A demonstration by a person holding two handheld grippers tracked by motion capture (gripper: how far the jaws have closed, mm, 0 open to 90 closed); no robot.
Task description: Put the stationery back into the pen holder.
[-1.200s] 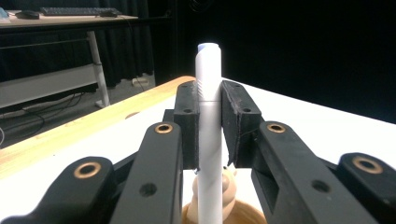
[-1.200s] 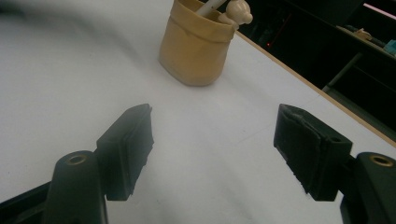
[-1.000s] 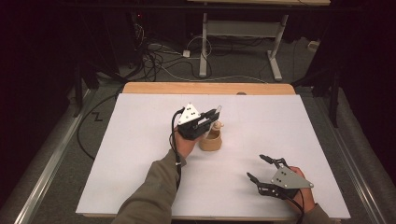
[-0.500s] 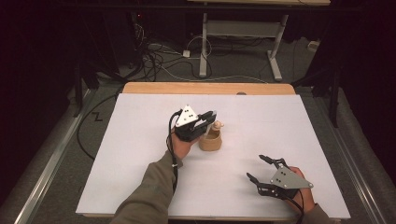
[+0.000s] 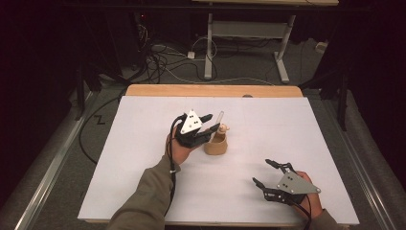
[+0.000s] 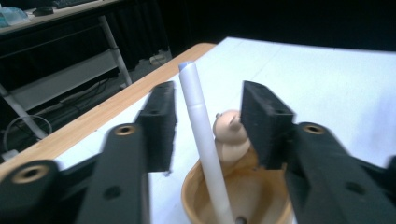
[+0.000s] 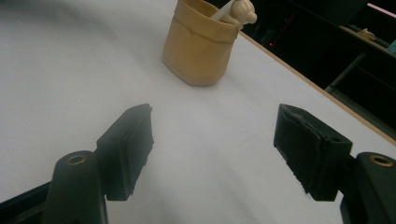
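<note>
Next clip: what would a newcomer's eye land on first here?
Probably the small tan cup with a little figure on its rim, near the middle of the white table, and the white pen standing tilted in it. The left gripper has its open jaws on either side of that pen, not touching it. The right gripper waits open near the table's front right corner.
</note>
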